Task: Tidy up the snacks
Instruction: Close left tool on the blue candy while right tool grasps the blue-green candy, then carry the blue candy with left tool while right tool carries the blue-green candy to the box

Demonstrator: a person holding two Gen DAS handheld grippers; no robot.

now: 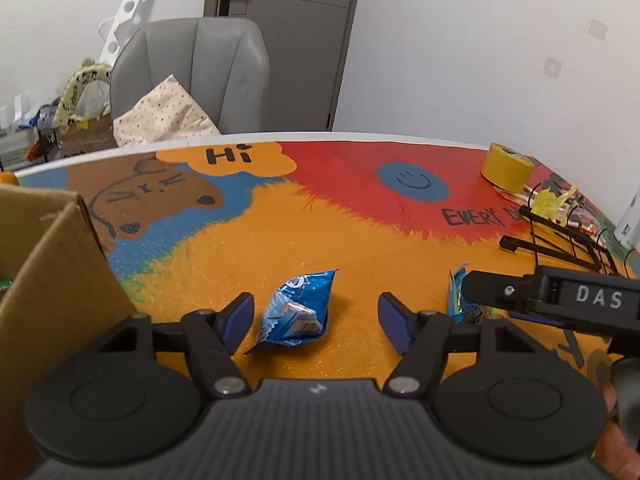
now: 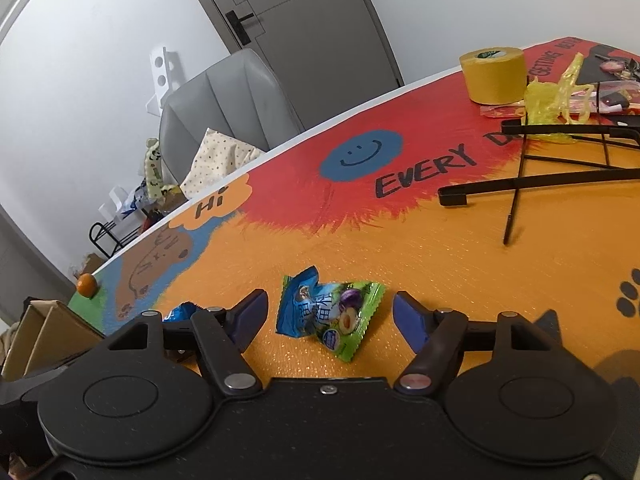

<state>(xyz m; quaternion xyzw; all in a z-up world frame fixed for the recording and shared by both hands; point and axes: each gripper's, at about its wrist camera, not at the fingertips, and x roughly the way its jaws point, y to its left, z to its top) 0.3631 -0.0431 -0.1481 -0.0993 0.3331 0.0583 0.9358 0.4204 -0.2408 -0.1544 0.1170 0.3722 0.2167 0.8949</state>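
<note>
White walls and a grey door back a table (image 1: 360, 240) covered by a bright painted mat, its white far edge curving behind the "Hi" speech bubble (image 1: 228, 156). Taking that bubble as the landmark: nearer the camera and a little to its right, on open orange mat, lies the blue snack packet (image 1: 294, 312), sitting between the tips of the left gripper (image 1: 316, 312). That gripper's jaws stand partly apart, with clear mat on both sides of the packet and neither pad touching it.

Further right of the bubble, the blue-and-green plum snack packet (image 2: 328, 316) rests flat between the tips of the right gripper (image 2: 330, 316), whose jaws are likewise partly apart, with gaps on both sides.

Left of the bubble and toward the camera, a cardboard box (image 1: 60, 280) rises just beside the left gripper, its flap edge crowding that side. An orange (image 2: 86, 284) sits near the table's left end. Far right of the bubble stand a yellow tape roll (image 1: 506, 168), crumpled yellow wrappers (image 2: 556, 96) and a black wire rack (image 2: 540, 176); the orange stretch between rack and packets is bare. A grey chair (image 1: 200, 76) stands behind the far edge.
</note>
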